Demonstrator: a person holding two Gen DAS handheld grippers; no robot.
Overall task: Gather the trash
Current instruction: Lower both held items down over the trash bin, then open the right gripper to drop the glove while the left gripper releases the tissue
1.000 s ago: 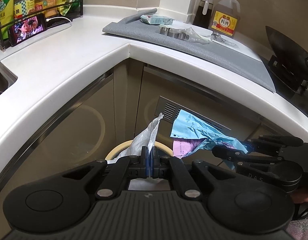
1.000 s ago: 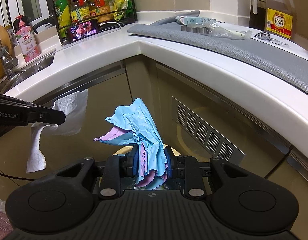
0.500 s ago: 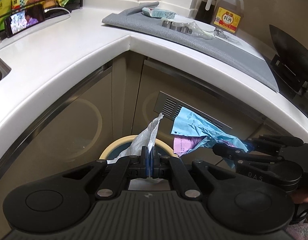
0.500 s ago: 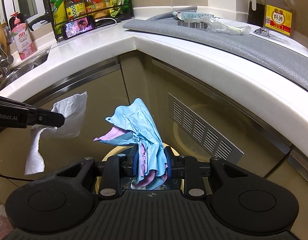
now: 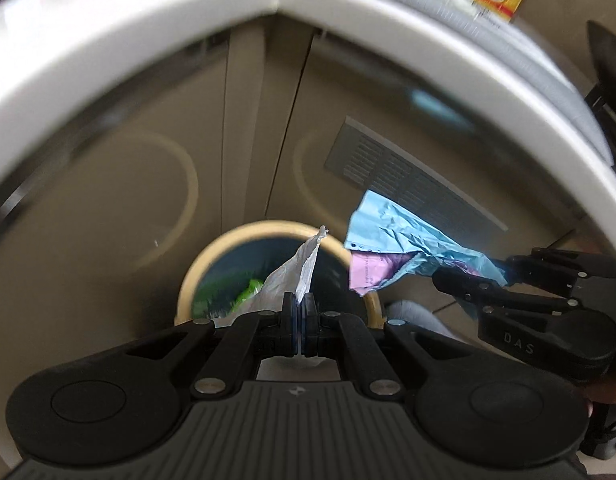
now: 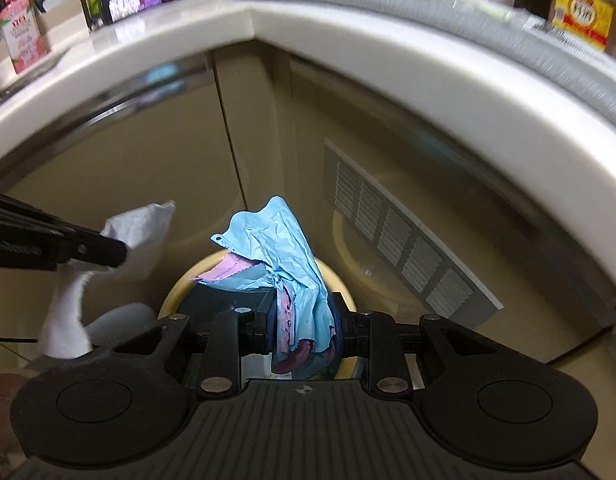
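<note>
Protruding from left gripper [image 5: 299, 312]: white tissue [image 5: 304, 270]

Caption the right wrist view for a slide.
Right gripper shut on crumpled blue and pink paper above the round bin.

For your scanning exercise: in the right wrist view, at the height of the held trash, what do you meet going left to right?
Left gripper → white tissue → blue and pink paper → vent grille.
</note>
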